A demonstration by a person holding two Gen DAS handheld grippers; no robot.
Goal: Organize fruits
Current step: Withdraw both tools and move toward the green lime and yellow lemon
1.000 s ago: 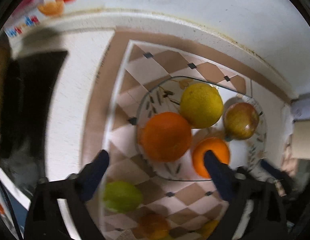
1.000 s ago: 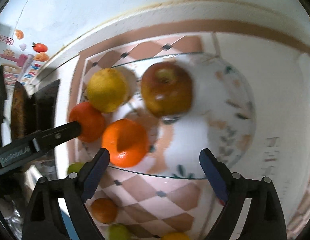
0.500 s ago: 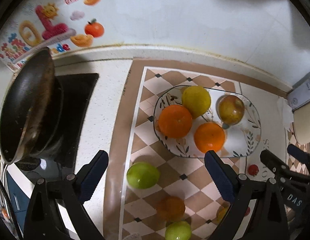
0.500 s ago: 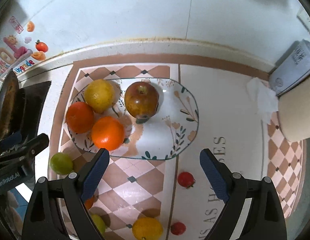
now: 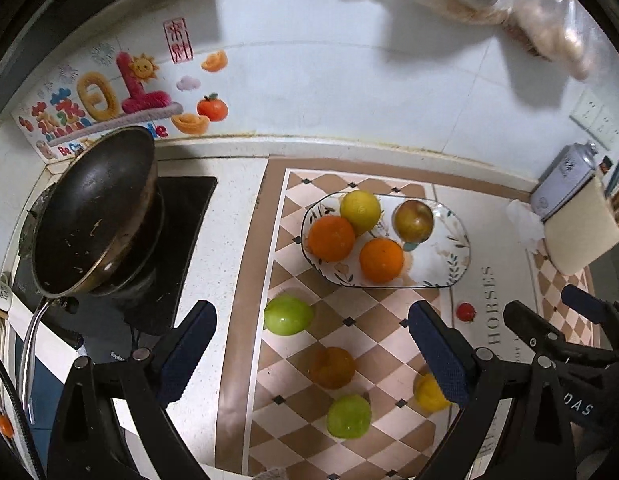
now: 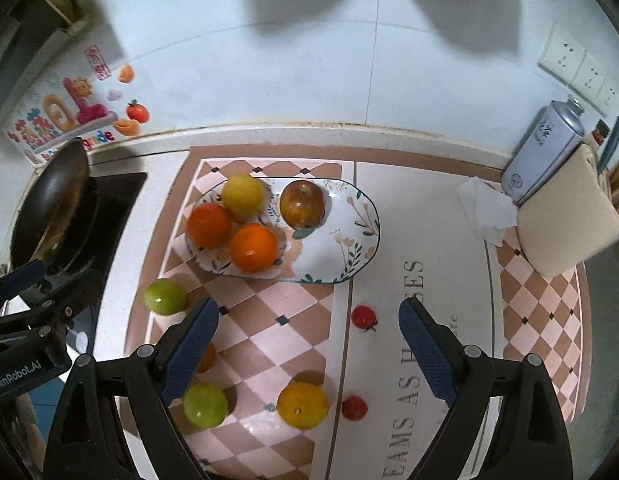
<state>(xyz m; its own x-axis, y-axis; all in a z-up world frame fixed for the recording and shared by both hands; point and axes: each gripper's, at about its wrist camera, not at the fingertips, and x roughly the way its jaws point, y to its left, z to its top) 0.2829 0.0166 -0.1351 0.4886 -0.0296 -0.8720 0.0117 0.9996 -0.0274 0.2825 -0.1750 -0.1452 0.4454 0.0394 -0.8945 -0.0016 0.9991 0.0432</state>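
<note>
Both grippers hang above the mat, left gripper (image 5: 311, 354) and right gripper (image 6: 309, 344), jaws wide apart and empty. The plate (image 6: 361, 240) holds two oranges (image 6: 253, 248), a lemon (image 6: 242, 197) and an apple (image 6: 302, 205). Nearer than the plate lie two green fruits (image 6: 166, 297), a yellow one (image 6: 302, 405) and two small red ones (image 6: 363, 317). An orange fruit (image 6: 205, 358) is half hidden behind the right gripper's finger. The pan (image 5: 97, 208) left of the plate is partly cut off in the right view.

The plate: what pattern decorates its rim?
Leaves and flowers on white, clearest in the right wrist view.
</note>
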